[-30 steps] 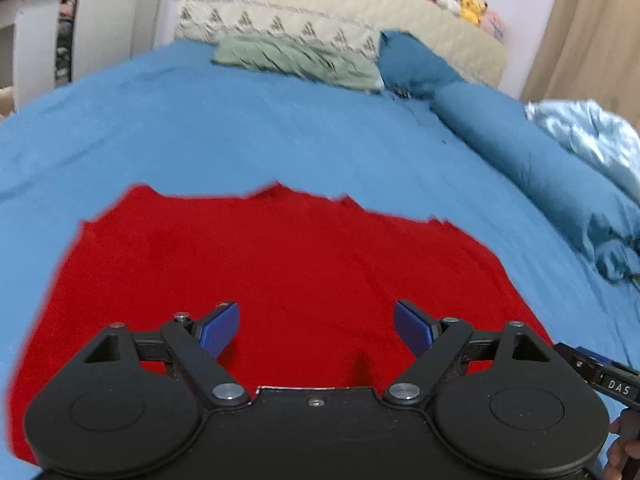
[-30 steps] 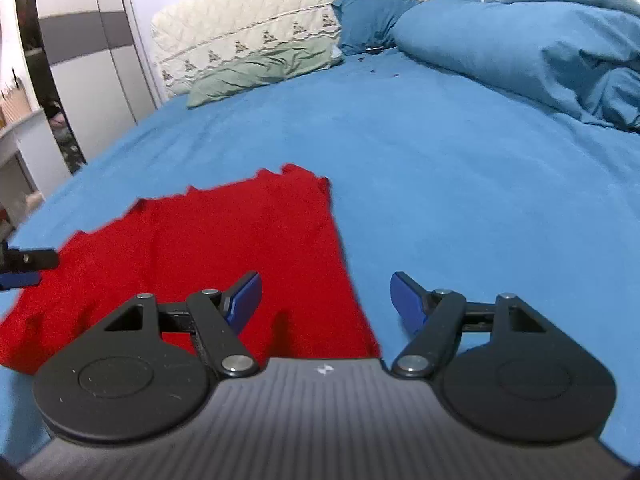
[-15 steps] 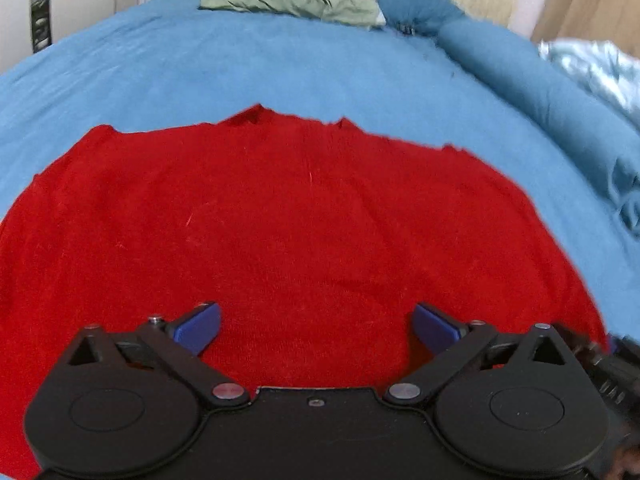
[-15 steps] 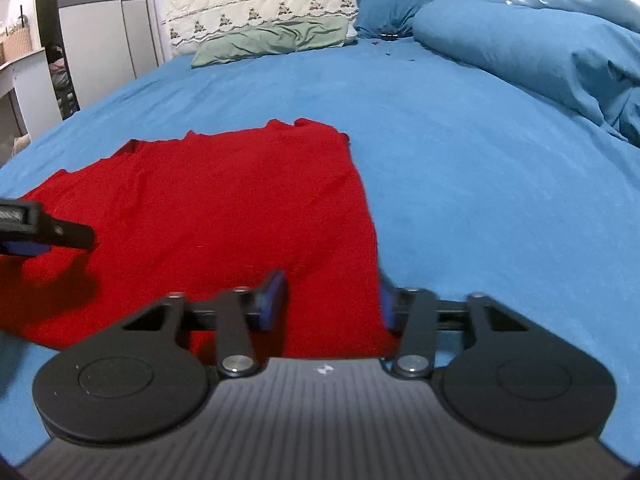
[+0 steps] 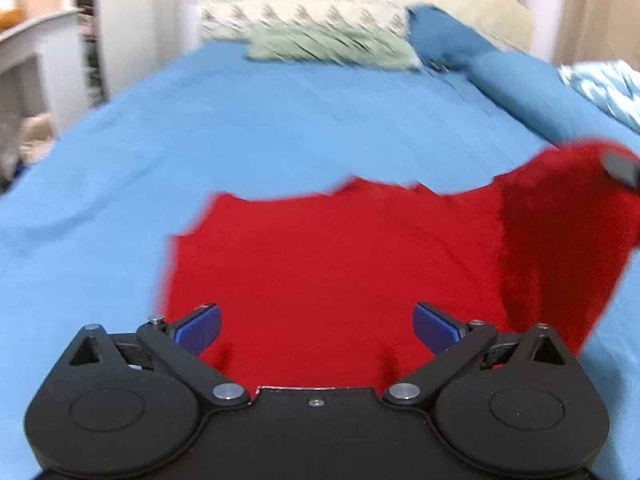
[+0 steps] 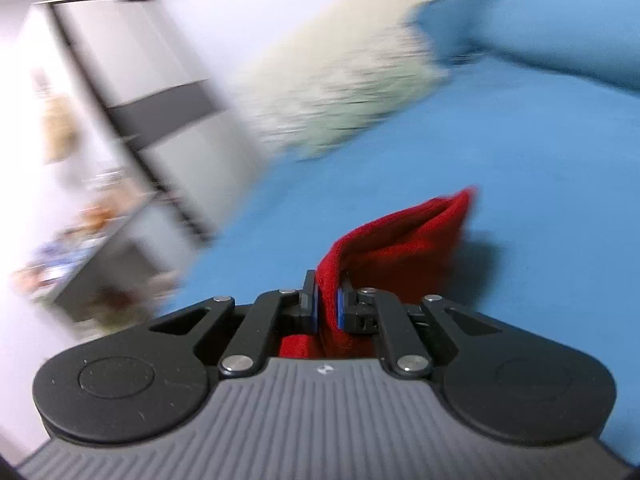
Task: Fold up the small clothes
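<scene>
Right claw [image 6: 327, 307] pinched tight on raised right edge of red garment [image 5: 340, 264] on bed [image 5: 280, 128]; left claw [image 5: 316, 326] wide open, empty, hovering at 6 o'clock hem; fold heads toward 9 o'clock.

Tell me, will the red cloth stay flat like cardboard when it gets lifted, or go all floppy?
Probably floppy: where the right gripper pinches the red cloth, the lifted edge folds and droops instead of standing stiff. It likely won't slip easily, since the fabric looks fuzzy. It seems light, as one pinch raises that side off the blue bed.
</scene>
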`<state>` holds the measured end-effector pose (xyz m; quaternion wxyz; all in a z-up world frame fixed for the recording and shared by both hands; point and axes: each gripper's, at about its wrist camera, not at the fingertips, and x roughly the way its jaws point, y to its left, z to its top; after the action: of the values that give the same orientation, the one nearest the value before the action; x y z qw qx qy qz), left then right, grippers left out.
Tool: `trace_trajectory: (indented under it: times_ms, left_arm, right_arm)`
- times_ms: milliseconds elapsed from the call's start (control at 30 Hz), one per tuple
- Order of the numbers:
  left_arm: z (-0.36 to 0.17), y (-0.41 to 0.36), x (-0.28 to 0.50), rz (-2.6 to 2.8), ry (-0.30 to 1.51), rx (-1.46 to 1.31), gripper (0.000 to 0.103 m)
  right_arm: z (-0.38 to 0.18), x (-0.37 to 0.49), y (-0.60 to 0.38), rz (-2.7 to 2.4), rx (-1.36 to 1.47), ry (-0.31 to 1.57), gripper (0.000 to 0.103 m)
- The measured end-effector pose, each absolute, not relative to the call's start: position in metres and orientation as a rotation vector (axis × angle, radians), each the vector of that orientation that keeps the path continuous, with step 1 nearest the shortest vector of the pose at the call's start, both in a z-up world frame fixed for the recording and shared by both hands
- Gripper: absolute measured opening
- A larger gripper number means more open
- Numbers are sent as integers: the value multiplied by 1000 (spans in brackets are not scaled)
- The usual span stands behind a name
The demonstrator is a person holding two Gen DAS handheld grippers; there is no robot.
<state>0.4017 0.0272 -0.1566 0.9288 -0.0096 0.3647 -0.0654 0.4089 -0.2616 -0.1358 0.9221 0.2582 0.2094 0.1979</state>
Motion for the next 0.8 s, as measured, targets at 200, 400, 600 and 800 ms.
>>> trace_trajectory:
  times_ms: [200,400,600,800]
  left_arm:
    - [-166,92,357,5,775,-53,103]
    - [-189,109,335,8,824,-115,103]
    - [-180,98,329,-47,777,-151,103]
    - [-175,90,334,-90,746,-226,100]
  right_arm:
    - [-182,455,-116,829,384,672,23]
    - [-240,467,-81,825,307,797,34]
    - [-190,443,-133,769,340,603,86]
    - [-183,383,-181,461,225,531,93]
